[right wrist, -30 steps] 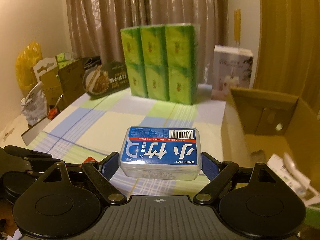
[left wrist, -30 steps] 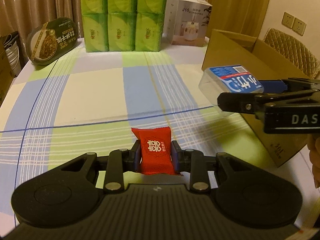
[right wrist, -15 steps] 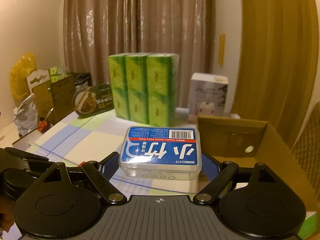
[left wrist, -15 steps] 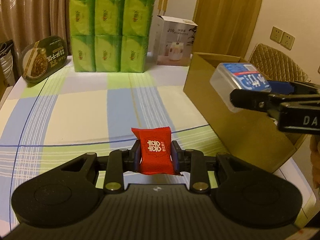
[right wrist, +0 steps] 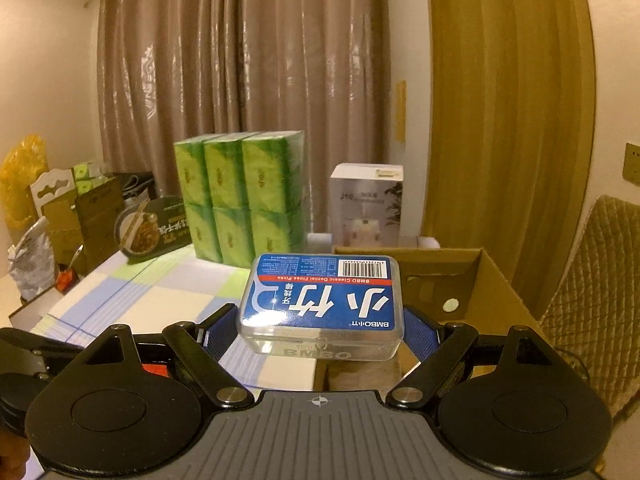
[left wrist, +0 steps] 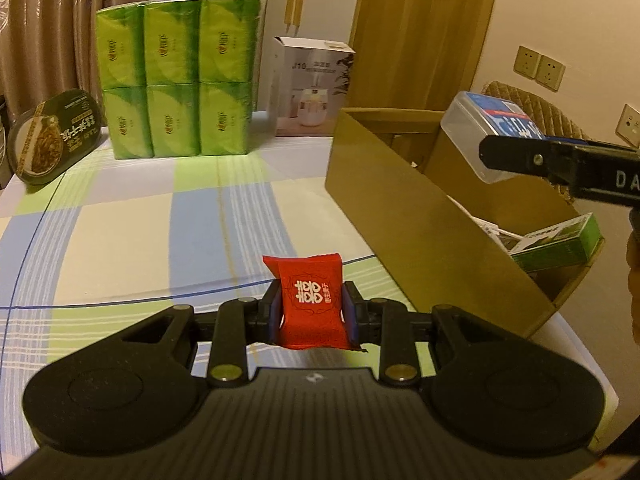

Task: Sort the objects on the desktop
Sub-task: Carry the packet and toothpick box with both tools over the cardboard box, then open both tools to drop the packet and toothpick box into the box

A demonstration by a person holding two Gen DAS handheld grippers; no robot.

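Note:
My left gripper (left wrist: 311,307) is shut on a small red sachet (left wrist: 310,292) with white characters and holds it above the checked tablecloth, just left of the open cardboard box (left wrist: 424,232). My right gripper (right wrist: 320,328) is shut on a clear plastic floss-pick box (right wrist: 322,300) with a blue label. In the left wrist view that floss-pick box (left wrist: 486,136) hangs over the cardboard box's opening. The cardboard box also shows in the right wrist view (right wrist: 496,280), below and behind the floss-pick box.
A stack of green tissue packs (left wrist: 176,76), a white appliance carton (left wrist: 310,86) and a dark noodle bowl (left wrist: 52,136) stand at the table's far edge. A green-white carton (left wrist: 556,240) lies inside the cardboard box. A quilted chair (right wrist: 592,300) is to the right.
Both grippers have risen and moved right. The right gripper carried the floss-pick box from beside the cardboard box to above its opening. The left gripper came closer to the box's near wall.

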